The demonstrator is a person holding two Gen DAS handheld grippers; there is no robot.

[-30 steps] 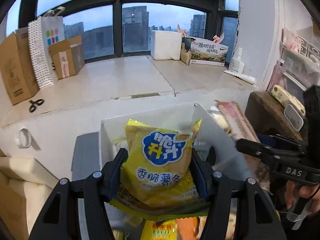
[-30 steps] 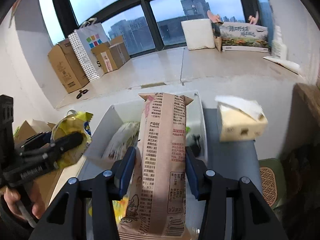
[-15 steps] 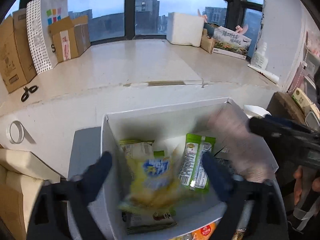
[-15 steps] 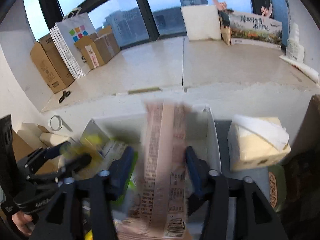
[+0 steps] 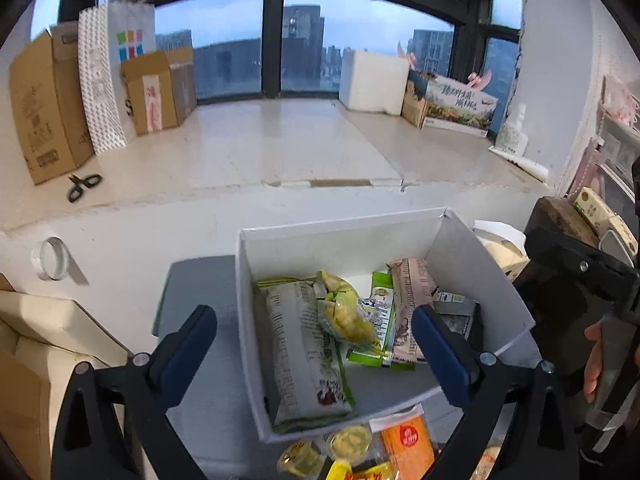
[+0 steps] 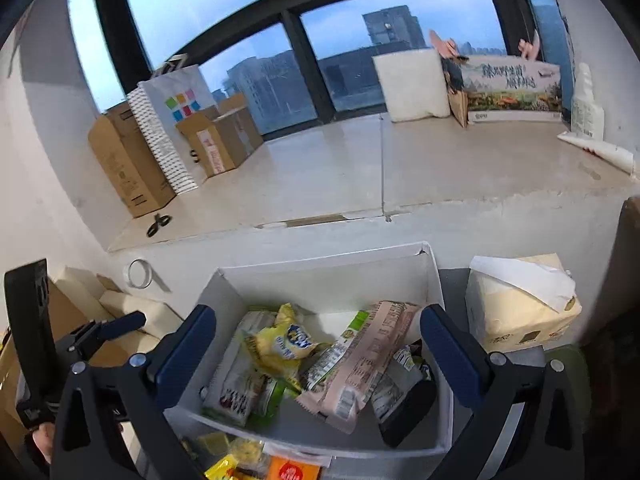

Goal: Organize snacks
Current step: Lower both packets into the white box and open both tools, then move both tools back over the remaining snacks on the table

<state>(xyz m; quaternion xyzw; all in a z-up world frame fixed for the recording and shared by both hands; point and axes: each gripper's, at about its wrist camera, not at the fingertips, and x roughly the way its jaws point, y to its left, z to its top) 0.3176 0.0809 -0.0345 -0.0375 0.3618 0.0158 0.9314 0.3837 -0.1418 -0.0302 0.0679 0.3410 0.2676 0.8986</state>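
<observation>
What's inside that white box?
The white box holds snack packets: a yellow chip bag, a pink packet, green ones. Whatever lies beneath them is covered.

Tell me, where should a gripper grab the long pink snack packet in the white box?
Probably across the middle of the long pink snack packet, coming down from above. It lies slanted on top of the other snacks in the white box, so its narrow width faces up and its long sides look free. The open right gripper hovers over it.

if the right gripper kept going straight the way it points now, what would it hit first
Most likely the pink snack packet, lying on top of the pile in the white box between the open right gripper fingers. Depth is hard to judge through the fisheye.
</observation>
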